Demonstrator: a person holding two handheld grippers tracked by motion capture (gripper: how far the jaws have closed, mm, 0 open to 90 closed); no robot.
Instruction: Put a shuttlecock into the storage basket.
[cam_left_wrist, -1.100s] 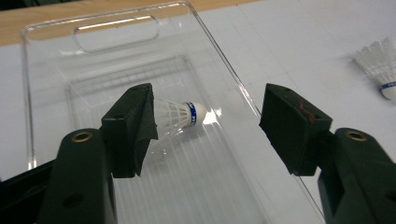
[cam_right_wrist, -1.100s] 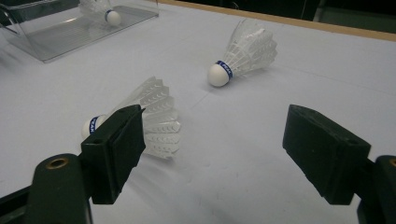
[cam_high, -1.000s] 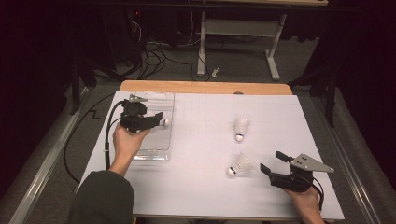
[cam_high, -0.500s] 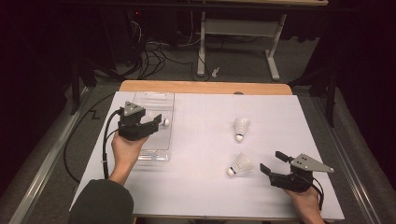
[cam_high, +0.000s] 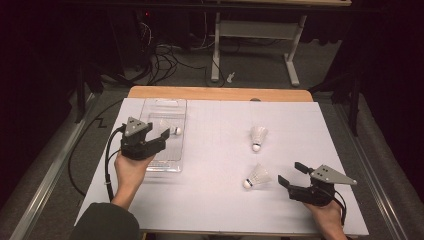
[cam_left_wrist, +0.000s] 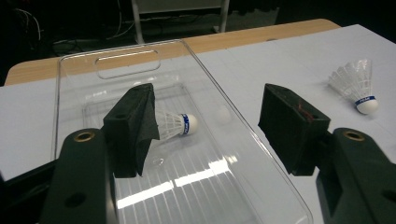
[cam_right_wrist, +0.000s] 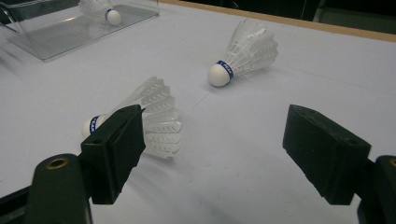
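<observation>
Inside a clear plastic tray (cam_high: 152, 107) at the table's left lies a white shuttlecock (cam_high: 170, 129), cork end to the right. My left gripper (cam_high: 161, 140) hovers over the tray's near half, open and holding nothing. In the left gripper view the tray (cam_left_wrist: 70, 116) holds that shuttlecock (cam_left_wrist: 175, 123) just beyond the open left gripper (cam_left_wrist: 208, 100). Two more shuttlecocks rest on the white table: a far one (cam_high: 258, 136) and a near one (cam_high: 255, 176). My right gripper (cam_high: 289, 173) is open right of the near one. In the right gripper view the near shuttlecock (cam_right_wrist: 149, 112) lies by the right gripper's (cam_right_wrist: 215, 116) left jaw.
The far shuttlecock (cam_right_wrist: 243, 51) lies on the white sheet beyond my right gripper, with the tray (cam_right_wrist: 56, 37) farther off at the upper left. A wooden table edge (cam_high: 220, 93) runs along the back. Cables and a table frame sit on the floor behind.
My left gripper has drawn back toward the person, away from the shuttlecock that stays lying in the tray. The right gripper has not moved.
</observation>
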